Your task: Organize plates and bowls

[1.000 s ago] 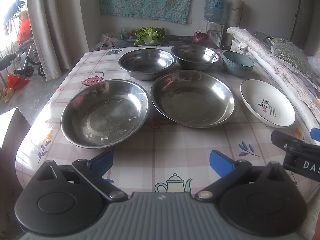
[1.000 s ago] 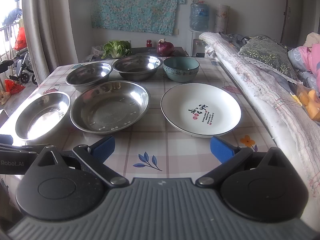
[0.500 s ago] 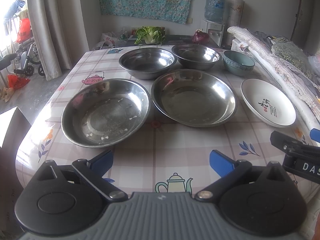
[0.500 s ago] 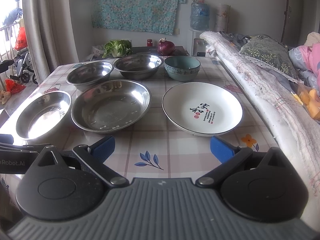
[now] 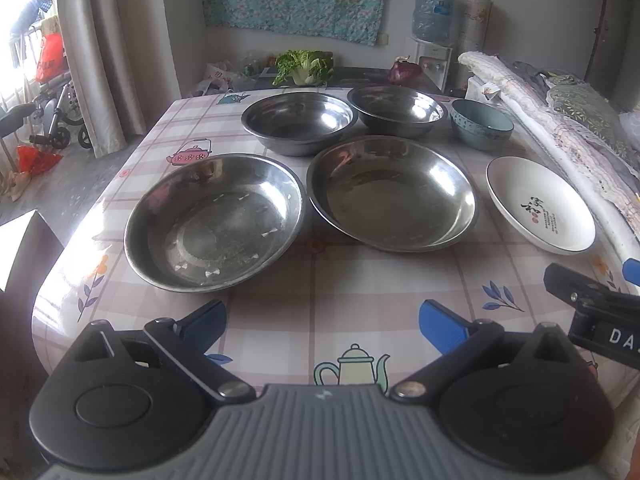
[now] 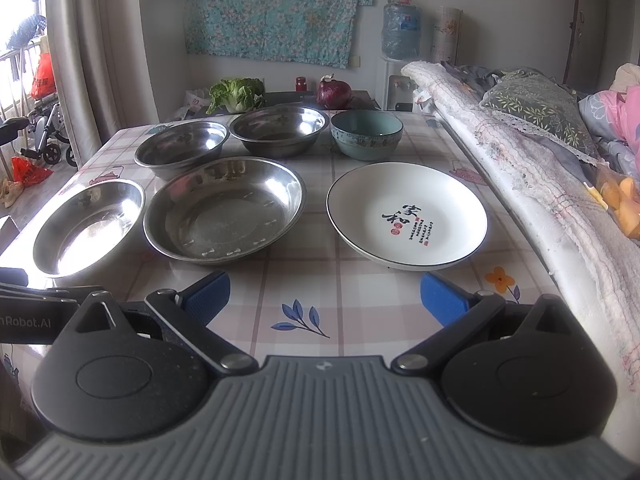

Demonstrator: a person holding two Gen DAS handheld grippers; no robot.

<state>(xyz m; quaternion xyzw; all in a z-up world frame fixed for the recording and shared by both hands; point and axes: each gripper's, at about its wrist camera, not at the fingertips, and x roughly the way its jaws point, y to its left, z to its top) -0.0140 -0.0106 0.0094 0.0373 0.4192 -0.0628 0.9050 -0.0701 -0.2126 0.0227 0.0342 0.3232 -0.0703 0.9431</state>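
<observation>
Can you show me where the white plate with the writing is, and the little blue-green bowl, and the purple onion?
white plate (image 6: 404, 196): right wrist view, on its bare white inside, above the writing.
blue-green bowl (image 6: 366, 142): right wrist view, on its patterned outer wall.
purple onion (image 6: 334, 94): right wrist view, on its round front.

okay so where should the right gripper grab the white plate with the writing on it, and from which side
Probably the near rim of the white plate, approached low from the front edge of the table. The plate lies flat and shallow, its rim lifted slightly, directly ahead of the open right gripper, so one finger can slide under, one over.
</observation>
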